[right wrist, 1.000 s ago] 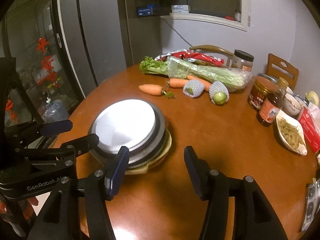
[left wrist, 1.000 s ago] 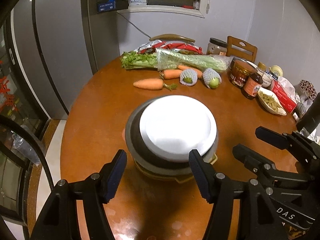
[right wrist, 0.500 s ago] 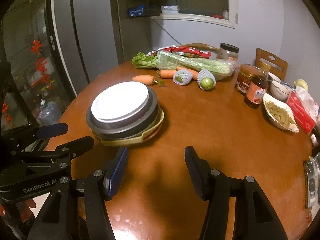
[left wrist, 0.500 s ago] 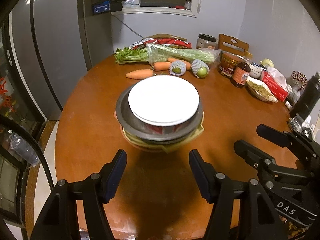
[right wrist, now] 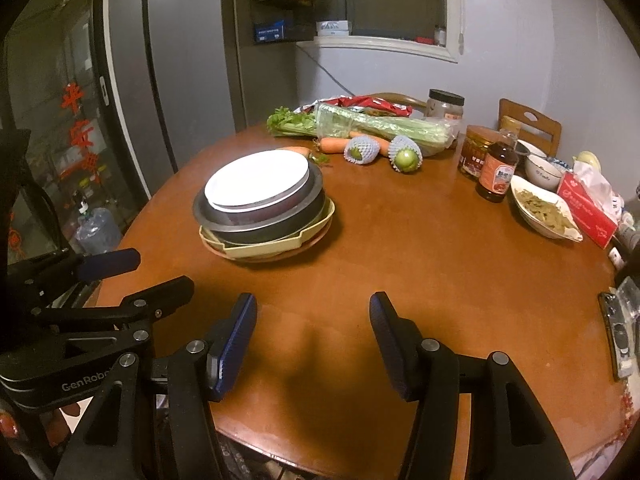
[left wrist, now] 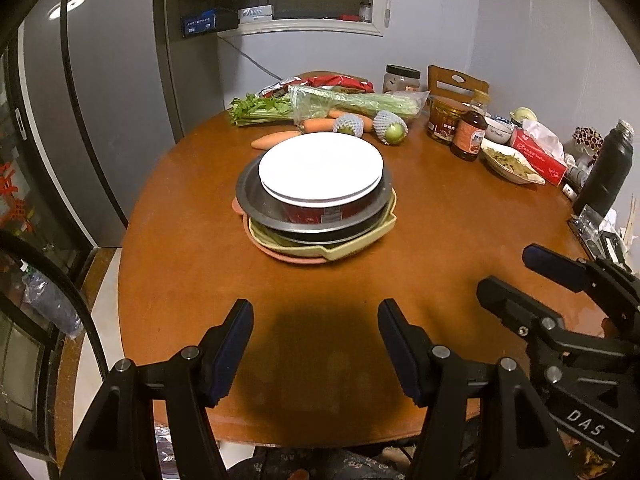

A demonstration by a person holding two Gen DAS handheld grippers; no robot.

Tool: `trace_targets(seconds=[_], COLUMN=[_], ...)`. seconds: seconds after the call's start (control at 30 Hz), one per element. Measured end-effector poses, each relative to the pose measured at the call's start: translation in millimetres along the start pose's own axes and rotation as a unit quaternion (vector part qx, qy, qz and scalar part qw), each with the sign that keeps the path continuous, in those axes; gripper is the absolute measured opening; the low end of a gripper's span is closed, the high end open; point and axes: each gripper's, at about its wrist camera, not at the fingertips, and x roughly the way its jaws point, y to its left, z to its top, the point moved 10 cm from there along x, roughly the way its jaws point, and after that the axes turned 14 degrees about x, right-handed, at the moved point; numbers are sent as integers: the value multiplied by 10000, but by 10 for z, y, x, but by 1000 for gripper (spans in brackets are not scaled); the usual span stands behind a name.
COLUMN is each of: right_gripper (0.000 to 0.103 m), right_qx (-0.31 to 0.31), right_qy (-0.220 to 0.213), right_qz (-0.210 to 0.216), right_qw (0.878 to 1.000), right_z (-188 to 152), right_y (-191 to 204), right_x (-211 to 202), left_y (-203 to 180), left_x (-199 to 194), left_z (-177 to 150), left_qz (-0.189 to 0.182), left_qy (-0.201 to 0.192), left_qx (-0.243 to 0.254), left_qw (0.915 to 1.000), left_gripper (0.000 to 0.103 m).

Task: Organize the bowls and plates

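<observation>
A stack of dishes stands on the round wooden table (left wrist: pixel 200 280): a white plate (left wrist: pixel 320 168) on top of a red-sided bowl (left wrist: pixel 320 212), a grey metal basin (left wrist: pixel 250 200), a pale yellow tray (left wrist: pixel 360 246) and a pink plate (left wrist: pixel 280 254). The stack also shows in the right wrist view (right wrist: pixel 260 204). My left gripper (left wrist: pixel 316 344) is open and empty, near the table's front edge, well back from the stack. My right gripper (right wrist: pixel 312 340) is open and empty, to the right of the left one.
Celery (left wrist: pixel 352 100), carrots (left wrist: pixel 276 140) and netted green fruit (left wrist: pixel 390 128) lie behind the stack. Jars, a sauce bottle (left wrist: pixel 468 132), a dish of food (left wrist: pixel 510 162), a tissue box (left wrist: pixel 538 154) and a black flask (left wrist: pixel 608 168) stand at the right. A fridge (left wrist: pixel 120 100) stands left.
Both grippers have pulled back from the stack toward the table's front edge. The stack now looks smaller and farther off. Both stay open and empty.
</observation>
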Motion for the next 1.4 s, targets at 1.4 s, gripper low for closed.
trace_targets(seconds=[1.4], right_gripper=[60], right_qx=[269], right_qy=[-116], right_qz=[-42], right_qw=[9996], right_z=[-314], right_y=[-167], right_x=[-364], left_y=[-188], left_x=[-191], left_z=[-133], left_qz=[47], left_qy=[-56], left_qx=[156], left_qw=[9999], left_gripper=[66])
